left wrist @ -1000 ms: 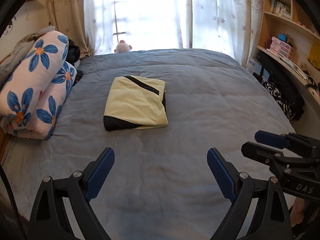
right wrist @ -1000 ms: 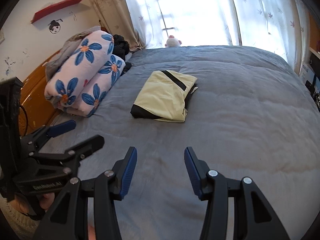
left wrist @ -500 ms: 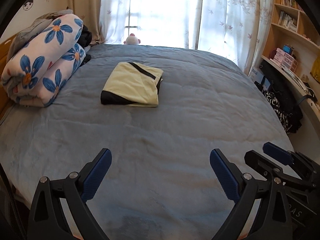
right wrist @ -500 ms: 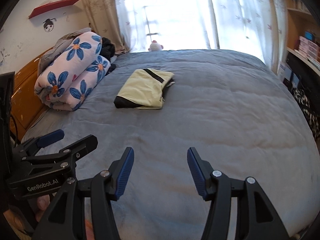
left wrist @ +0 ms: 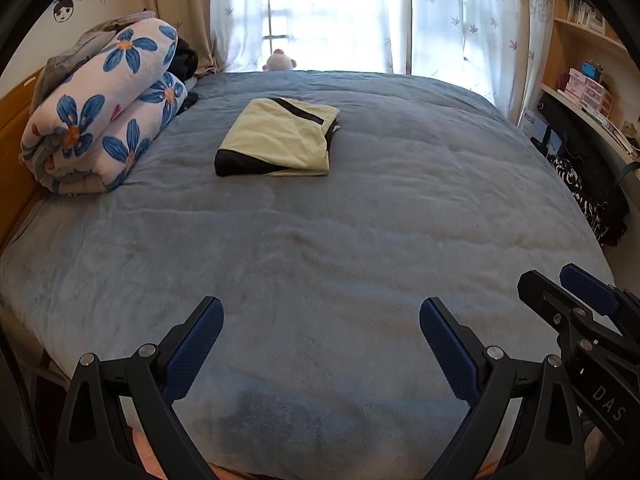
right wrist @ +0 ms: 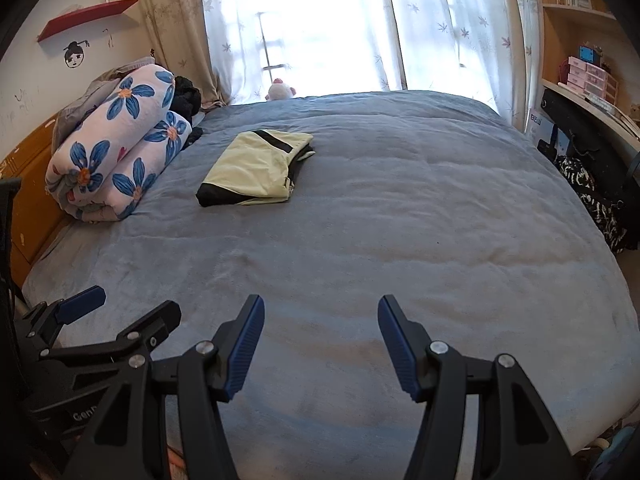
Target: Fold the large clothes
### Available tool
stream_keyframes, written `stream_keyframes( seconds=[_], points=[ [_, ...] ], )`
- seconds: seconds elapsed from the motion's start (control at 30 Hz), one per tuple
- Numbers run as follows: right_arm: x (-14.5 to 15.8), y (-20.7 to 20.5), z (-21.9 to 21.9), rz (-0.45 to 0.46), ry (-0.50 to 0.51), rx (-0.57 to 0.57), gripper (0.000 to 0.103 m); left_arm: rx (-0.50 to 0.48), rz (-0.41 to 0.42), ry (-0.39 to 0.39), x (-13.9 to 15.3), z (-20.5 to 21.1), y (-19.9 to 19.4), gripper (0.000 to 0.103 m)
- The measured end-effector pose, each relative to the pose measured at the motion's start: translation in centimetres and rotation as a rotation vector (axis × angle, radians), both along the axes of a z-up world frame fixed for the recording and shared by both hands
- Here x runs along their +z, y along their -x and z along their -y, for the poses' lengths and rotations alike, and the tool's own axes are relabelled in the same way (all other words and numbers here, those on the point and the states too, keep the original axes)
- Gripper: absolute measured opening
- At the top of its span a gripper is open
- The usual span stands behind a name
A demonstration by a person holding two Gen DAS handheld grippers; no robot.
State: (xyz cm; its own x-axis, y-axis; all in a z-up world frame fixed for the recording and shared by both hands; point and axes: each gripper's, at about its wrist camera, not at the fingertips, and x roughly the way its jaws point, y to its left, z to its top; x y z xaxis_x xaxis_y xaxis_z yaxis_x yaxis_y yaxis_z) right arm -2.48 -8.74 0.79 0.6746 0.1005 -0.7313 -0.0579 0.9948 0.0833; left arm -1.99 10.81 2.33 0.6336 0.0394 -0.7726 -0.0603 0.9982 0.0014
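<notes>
A pale yellow garment with black trim (left wrist: 280,140) lies folded into a flat rectangle on the far left part of the blue bed (left wrist: 360,240); it also shows in the right wrist view (right wrist: 256,168). My left gripper (left wrist: 320,312) is open and empty, over the bed's near edge, far from the garment. My right gripper (right wrist: 320,308) is open and empty, also at the near edge. Each gripper shows in the other's view: the right one (left wrist: 576,296) at the right, the left one (right wrist: 120,316) at the left.
A rolled white quilt with blue flowers (left wrist: 104,112) lies along the bed's left side by the orange headboard (right wrist: 28,184). A small plush toy (left wrist: 280,60) sits at the curtained window. Shelves and dark bags (left wrist: 580,168) stand right of the bed.
Both grippers have pulled back from the folded garment toward the near edge of the bed, so more of the bed shows. The garment has not moved.
</notes>
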Motion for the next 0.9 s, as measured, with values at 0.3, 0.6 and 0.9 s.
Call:
stream_keyframes(
  seconds=[0.3,0.6,0.9],
  points=[
    [-0.7,0.7,0.7,-0.01,-0.006,-0.019,0.06,-0.008,-0.022,0.001,-0.6,0.9,0.0,0.098],
    [-1.1,0.9,1.0,-0.02,-0.013,-0.029,0.059,-0.01,-0.036,0.008,-1.0,1.2,-0.2,0.098],
    [-1.4,0.8,1.4,-0.025,-0.011,-0.03,0.06,-0.005,-0.045,0.01,-1.3,1.3,-0.2,0.098]
  ],
)
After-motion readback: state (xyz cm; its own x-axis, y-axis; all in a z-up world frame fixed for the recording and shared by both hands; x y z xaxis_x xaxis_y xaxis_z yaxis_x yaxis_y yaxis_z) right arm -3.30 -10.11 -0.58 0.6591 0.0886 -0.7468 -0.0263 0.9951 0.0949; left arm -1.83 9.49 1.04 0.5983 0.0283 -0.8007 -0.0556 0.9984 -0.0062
